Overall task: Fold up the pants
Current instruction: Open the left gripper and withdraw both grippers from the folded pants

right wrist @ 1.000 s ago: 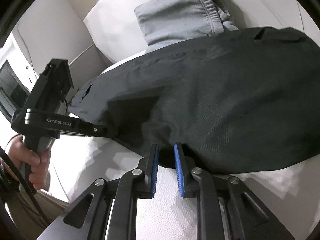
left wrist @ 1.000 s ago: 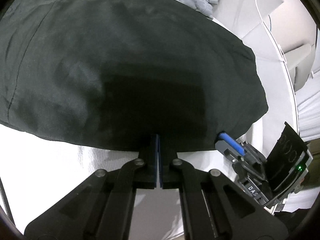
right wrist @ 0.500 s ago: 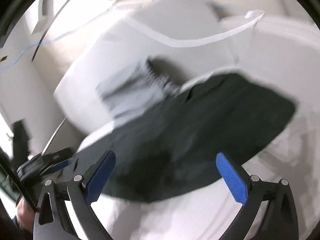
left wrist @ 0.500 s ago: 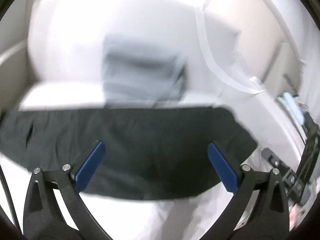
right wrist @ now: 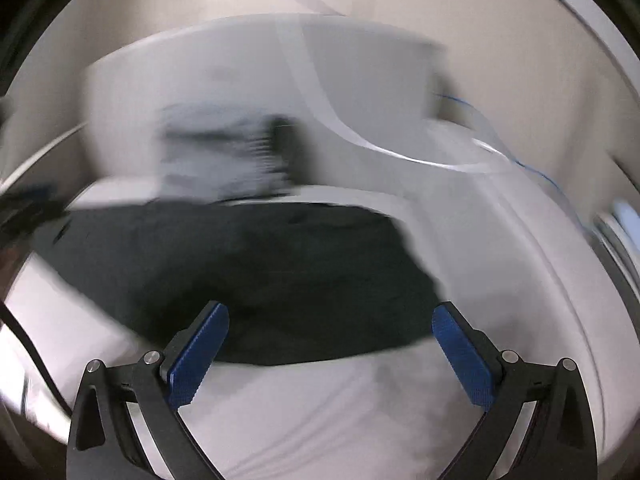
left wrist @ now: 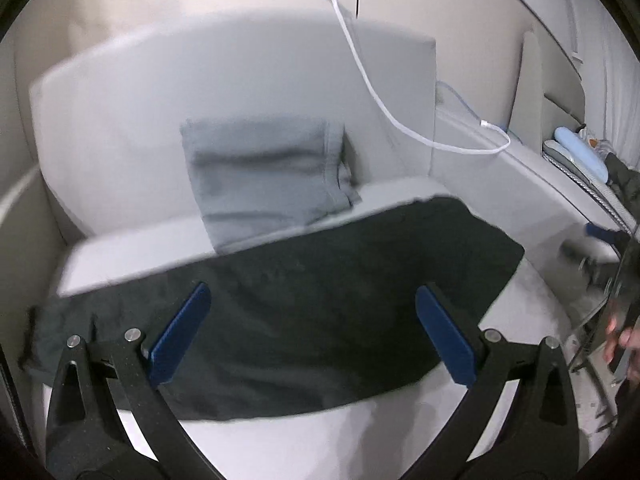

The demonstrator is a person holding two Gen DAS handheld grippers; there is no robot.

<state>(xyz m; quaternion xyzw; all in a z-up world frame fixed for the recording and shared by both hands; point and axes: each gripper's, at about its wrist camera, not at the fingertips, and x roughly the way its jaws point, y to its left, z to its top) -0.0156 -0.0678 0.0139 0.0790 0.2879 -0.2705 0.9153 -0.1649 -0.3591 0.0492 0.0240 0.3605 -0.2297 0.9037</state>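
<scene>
Both your hand-held grippers are off the cloth now: left hand-held gripper [left wrist: 314, 334] and right hand-held gripper [right wrist: 330, 354] stand wide apart w/ nothing between the pads, where a sec ago both were pinched at the hem. Just ahead & below them the black pants [left wrist: 280, 316] lie as a flat folded band on the white sofa seat [left wrist: 320, 444]. Beyond, grey sweatpants [left wrist: 268, 176] lean on the backrest. Fold looks set; prob. done or one more fold left.

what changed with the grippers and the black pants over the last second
Both grippers let go: the left gripper and right gripper were pinched shut at the near edge of the black pants, now stand wide open, pulled up and back. The pants stay folded on the white cushion, the grey garment behind.
</scene>
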